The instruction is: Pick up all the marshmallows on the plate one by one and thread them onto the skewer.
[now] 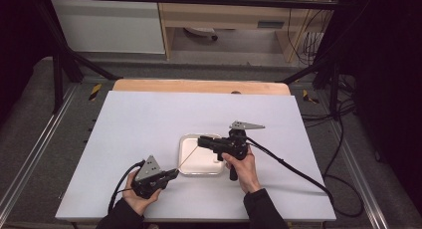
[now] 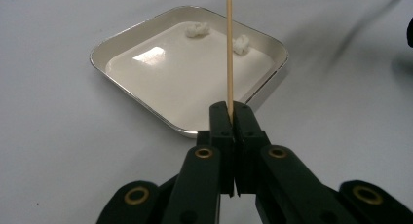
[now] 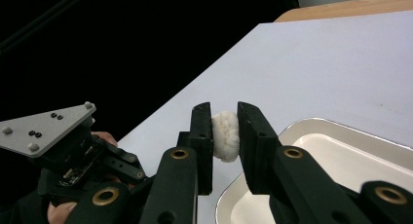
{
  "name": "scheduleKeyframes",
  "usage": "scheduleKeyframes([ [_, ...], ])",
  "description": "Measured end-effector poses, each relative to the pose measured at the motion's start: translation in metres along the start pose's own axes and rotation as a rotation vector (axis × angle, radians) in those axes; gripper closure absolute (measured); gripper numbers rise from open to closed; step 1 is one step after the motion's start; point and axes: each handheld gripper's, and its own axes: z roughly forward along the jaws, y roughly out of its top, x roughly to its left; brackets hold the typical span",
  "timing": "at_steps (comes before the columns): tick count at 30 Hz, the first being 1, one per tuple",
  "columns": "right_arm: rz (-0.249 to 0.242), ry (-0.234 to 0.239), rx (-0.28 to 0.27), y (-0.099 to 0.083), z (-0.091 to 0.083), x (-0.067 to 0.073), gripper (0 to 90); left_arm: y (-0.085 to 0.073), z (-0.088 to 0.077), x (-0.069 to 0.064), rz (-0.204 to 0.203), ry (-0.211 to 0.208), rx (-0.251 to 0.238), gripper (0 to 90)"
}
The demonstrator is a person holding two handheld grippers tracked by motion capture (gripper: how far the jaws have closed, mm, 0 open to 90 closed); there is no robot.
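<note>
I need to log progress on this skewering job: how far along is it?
Done: the left gripper has the wooden skewer clamped, nothing threaded yet. In hand: the right gripper pinches one white puffy piece above the tray. Left: spearing it, then the two pieces lying in the tray.

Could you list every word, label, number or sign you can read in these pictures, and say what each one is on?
None can be read.
The label on the wooden cabinet is too small and blurred.
The tray, the skewer, the white lump and both grippers carry no lettering.
</note>
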Motion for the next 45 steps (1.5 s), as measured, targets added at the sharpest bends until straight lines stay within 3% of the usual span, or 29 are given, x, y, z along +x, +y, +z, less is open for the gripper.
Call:
scheduleKeyframes([
  [6,0.003,0.006,0.002,-0.0009,0.0004,0.0005,78.0,0.0003,0.0016,0.001,0.026,-0.004,-0.016,88.7],
  [8,0.003,0.008,0.001,-0.0014,0.0006,0.0008,78.1,-0.0004,0.0003,-0.0006,0.004,0.002,0.0,88.7],
  [9,0.005,0.01,-0.001,-0.0017,0.0008,0.0009,78.2,0.0001,0.0017,0.0008,0.025,-0.003,-0.015,88.7],
  [11,0.005,0.013,-0.003,-0.0023,0.0012,0.0009,78.3,0.0,0.0018,0.0006,0.025,-0.001,-0.018,88.7],
  [12,0.005,0.013,-0.004,-0.0025,0.0013,0.001,78.3,-0.0006,0.0002,-0.001,0.005,0.003,0.0,88.7],
  [15,0.007,0.018,-0.007,-0.0032,0.0018,0.0012,78.4,-0.0009,0.0004,-0.0012,0.002,0.004,0.001,88.7],
  [45,0.006,0.036,-0.018,-0.0099,0.0041,0.0047,79.2,-0.001,0.0019,-0.0043,0.002,0.015,-0.005,88.8],
])
